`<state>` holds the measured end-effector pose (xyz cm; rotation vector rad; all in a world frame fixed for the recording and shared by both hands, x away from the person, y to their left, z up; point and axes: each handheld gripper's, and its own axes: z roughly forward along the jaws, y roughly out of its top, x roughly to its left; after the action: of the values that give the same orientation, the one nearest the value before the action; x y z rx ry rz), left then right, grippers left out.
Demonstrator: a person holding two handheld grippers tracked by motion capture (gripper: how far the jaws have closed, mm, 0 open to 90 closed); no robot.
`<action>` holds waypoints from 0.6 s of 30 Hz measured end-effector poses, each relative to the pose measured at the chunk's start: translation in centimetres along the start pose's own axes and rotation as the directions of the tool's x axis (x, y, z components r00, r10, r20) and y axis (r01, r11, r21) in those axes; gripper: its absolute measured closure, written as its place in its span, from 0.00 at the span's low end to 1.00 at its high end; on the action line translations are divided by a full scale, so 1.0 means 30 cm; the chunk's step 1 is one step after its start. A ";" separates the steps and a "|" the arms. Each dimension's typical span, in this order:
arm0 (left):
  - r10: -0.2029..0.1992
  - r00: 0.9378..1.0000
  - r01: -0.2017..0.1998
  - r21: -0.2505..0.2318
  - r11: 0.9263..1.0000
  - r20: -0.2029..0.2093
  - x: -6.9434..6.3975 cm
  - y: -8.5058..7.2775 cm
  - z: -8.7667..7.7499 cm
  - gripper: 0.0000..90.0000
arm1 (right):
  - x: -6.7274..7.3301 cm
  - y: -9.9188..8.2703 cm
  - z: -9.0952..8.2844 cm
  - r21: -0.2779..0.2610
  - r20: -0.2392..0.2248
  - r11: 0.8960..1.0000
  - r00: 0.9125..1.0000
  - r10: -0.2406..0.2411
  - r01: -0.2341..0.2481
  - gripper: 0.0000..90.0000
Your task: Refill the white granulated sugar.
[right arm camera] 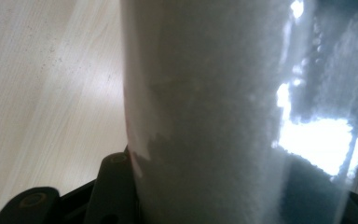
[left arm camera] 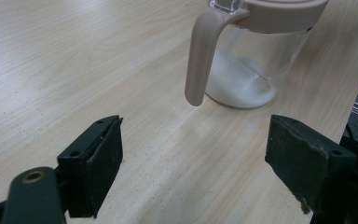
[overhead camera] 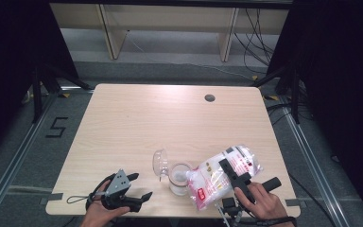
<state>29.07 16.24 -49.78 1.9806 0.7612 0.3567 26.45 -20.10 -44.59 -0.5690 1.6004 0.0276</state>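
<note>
A clear glass jar (overhead camera: pixel 178 178) with a pale pink rim and handle stands near the table's front edge, its lid (overhead camera: pixel 160 163) flipped open to the left. White powder lies in the bottom of the jar (left arm camera: pixel 240 79). My right gripper (overhead camera: pixel 233 176) is shut on a plastic bag of white powder (overhead camera: pixel 222 175) with red print, tilted so its lower end hangs over the jar's mouth. The bag (right arm camera: pixel 223 112) stands right in front of the right gripper view's camera. My left gripper (overhead camera: pixel 139 187) rests open on the table left of the jar, nothing between its pads (left arm camera: pixel 95 163).
The wooden table (overhead camera: pixel 137 123) has a round cable hole (overhead camera: pixel 210 98) at the back right. Behind it are wooden furniture legs and loose cables on the floor. Black stands flank the table on both sides.
</note>
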 end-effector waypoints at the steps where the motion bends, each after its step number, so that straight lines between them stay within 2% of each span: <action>1: 0.000 1.000 0.000 0.000 1.000 0.000 0.000 0.000 0.000 0.21 | 0.001 0.000 0.000 0.000 0.000 1.000 1.000 0.001 -0.001 0.63; 8: -0.003 1.000 0.003 -0.001 1.000 0.000 0.000 0.000 0.000 0.21 | 0.002 0.001 0.001 -0.001 0.001 1.000 1.000 0.001 -0.001 0.63; 9: -0.003 1.000 0.003 0.000 1.000 0.001 0.000 0.000 0.000 0.21 | 0.006 0.000 0.001 0.002 -0.004 1.000 1.000 0.017 -0.017 0.63; 10: -0.002 1.000 0.002 -0.001 1.000 0.000 0.000 0.000 0.000 0.21 | 0.001 0.001 0.001 -0.001 0.001 1.000 1.000 0.001 -0.001 0.63; 18: -0.001 1.000 0.001 0.000 1.000 0.000 0.000 0.000 0.000 0.21 | 0.001 0.001 0.001 0.001 0.000 1.000 1.000 -0.002 0.002 0.64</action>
<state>29.06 16.25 -49.78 1.9801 0.7623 0.3564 26.46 -20.09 -44.63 -0.5702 1.5994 0.0257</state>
